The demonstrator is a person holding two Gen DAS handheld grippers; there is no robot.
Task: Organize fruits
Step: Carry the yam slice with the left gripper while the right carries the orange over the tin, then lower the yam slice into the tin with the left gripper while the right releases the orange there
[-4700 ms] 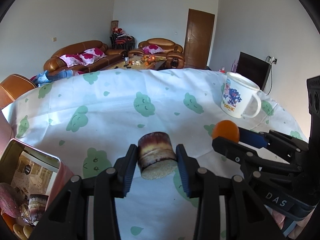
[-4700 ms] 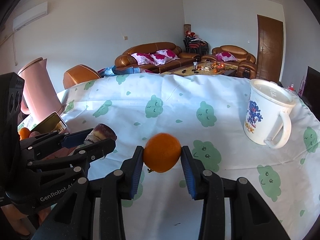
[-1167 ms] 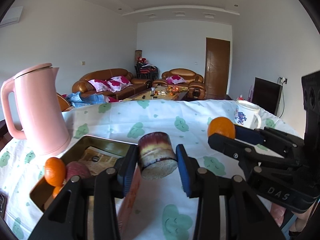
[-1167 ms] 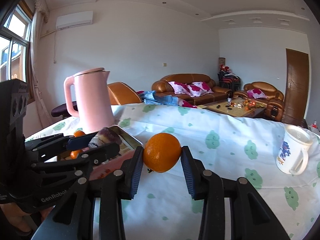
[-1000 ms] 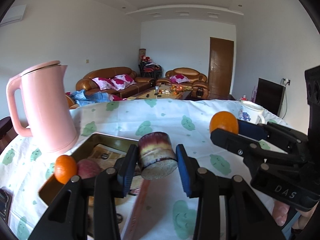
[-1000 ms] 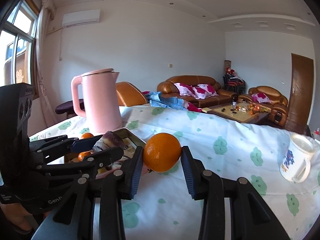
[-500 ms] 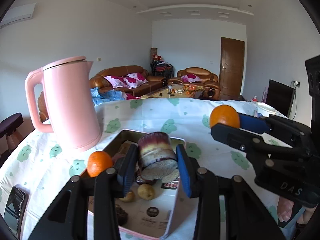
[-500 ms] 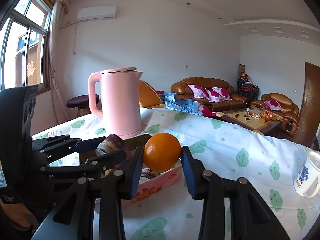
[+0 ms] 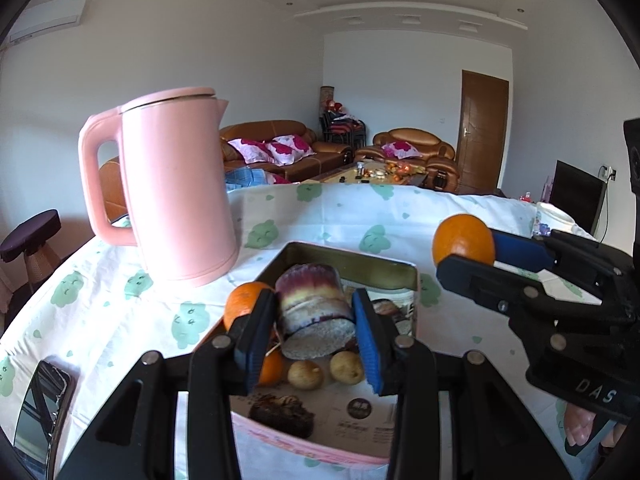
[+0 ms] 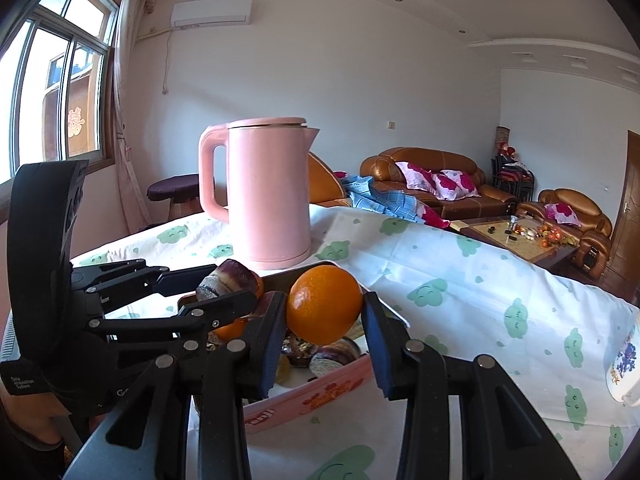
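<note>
My left gripper (image 9: 314, 320) is shut on a short purple sugarcane piece (image 9: 314, 312) and holds it above the open pink tin box (image 9: 348, 258). The box holds an orange (image 9: 240, 304), two small brown fruits (image 9: 306, 374) and a dark piece (image 9: 282, 412). My right gripper (image 10: 324, 320) is shut on an orange (image 10: 324, 304) and holds it over the box's right side (image 10: 320, 390). The right gripper with its orange (image 9: 462, 240) shows at the right of the left wrist view. The left gripper with the sugarcane piece (image 10: 228, 280) shows at the left of the right wrist view.
A tall pink kettle (image 9: 176, 192) stands just behind and left of the box, also in the right wrist view (image 10: 268, 196). A white printed mug (image 10: 624, 360) stands at the far right. A dark phone (image 9: 40, 404) lies at the left edge. The table has a white cloth with green cloud prints (image 9: 120, 320).
Both grippers have moved left over the table with their loads. The tin box and kettle have come nearer; both loads now hang over the box.
</note>
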